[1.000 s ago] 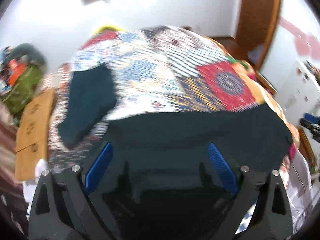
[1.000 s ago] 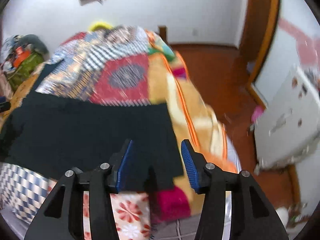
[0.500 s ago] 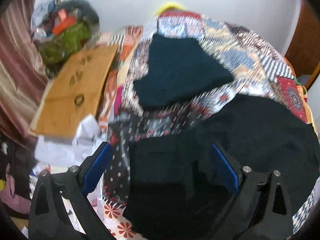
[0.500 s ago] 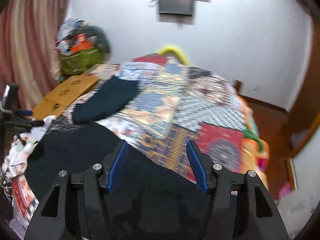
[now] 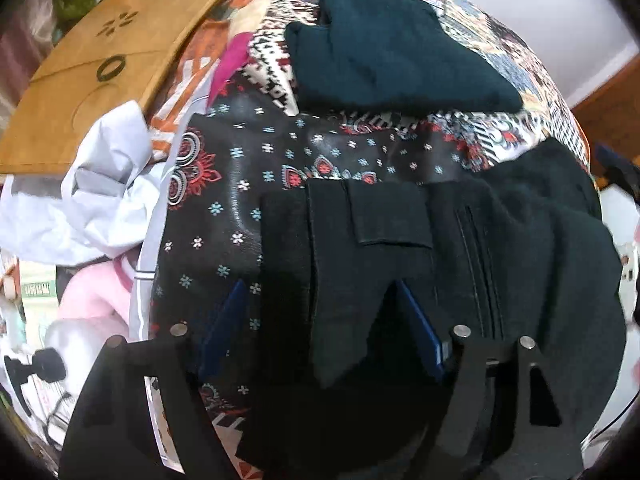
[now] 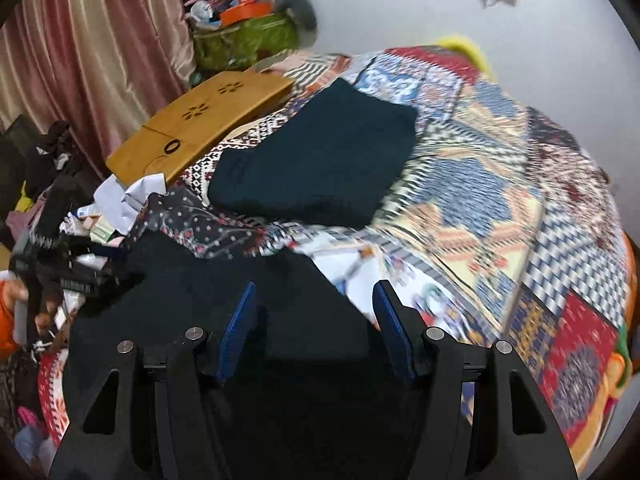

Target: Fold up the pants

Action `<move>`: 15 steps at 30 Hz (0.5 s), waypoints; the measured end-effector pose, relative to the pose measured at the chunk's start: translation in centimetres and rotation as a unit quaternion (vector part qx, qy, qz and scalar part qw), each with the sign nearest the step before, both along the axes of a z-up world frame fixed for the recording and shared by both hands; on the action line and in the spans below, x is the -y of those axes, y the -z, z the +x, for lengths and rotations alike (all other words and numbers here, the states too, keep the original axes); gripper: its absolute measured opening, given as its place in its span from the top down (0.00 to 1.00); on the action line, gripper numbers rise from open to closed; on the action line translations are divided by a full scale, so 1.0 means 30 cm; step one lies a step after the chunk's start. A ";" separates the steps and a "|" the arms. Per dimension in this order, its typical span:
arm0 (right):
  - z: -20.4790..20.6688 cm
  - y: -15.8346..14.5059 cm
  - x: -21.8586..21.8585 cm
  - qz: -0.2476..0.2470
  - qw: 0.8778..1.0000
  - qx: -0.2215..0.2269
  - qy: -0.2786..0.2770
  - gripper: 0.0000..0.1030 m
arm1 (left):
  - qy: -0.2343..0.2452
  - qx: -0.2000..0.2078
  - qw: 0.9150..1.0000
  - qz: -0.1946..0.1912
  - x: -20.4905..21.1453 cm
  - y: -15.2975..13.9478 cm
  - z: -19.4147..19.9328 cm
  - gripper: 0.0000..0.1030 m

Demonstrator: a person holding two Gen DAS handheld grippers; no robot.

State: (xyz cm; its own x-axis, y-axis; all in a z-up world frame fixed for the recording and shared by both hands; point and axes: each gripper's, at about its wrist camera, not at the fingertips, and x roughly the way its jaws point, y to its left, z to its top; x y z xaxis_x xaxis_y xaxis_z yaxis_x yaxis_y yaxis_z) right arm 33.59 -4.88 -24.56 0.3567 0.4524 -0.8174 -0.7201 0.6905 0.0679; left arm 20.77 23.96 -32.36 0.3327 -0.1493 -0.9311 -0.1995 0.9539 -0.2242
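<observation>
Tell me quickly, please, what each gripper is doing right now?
Left gripper: jaws closing around a black pants edge, not yet pinching.
Right gripper: open above the pants, holding nothing.

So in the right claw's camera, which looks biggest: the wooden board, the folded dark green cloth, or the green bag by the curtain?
As they look in that view:
1. Folded dark green cloth, biggest.
2. Wooden board.
3. Green bag, smallest, though it sits farthest from the camera, so its real size is unsure.
</observation>
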 end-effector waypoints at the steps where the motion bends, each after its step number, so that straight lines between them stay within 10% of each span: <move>1: 0.023 0.013 -0.022 0.000 1.000 -0.014 -0.002 0.45 | 0.009 0.003 1.000 0.001 0.012 -0.005 -0.005 0.32; 4: 0.086 0.067 -0.083 -0.012 0.998 -0.062 -0.009 0.47 | 0.028 0.000 1.000 -0.007 0.043 -0.013 -0.015 0.68; 8: 0.110 0.136 -0.125 -0.034 0.993 -0.111 -0.023 0.66 | 0.026 0.012 0.998 0.054 0.076 -0.026 -0.025 0.77; 15: 0.040 0.130 -0.140 -0.044 0.999 -0.015 -0.026 0.89 | -0.003 0.043 0.992 0.122 0.089 -0.040 -0.076 0.94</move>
State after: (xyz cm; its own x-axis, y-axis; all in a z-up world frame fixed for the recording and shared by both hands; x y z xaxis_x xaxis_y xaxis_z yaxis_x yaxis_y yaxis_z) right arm 34.77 -0.67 -28.45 0.3097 0.3960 -0.8644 -0.7538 0.6564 0.0306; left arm 18.48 21.30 -31.16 0.4133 0.0796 -0.9071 -0.1956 0.9807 -0.0030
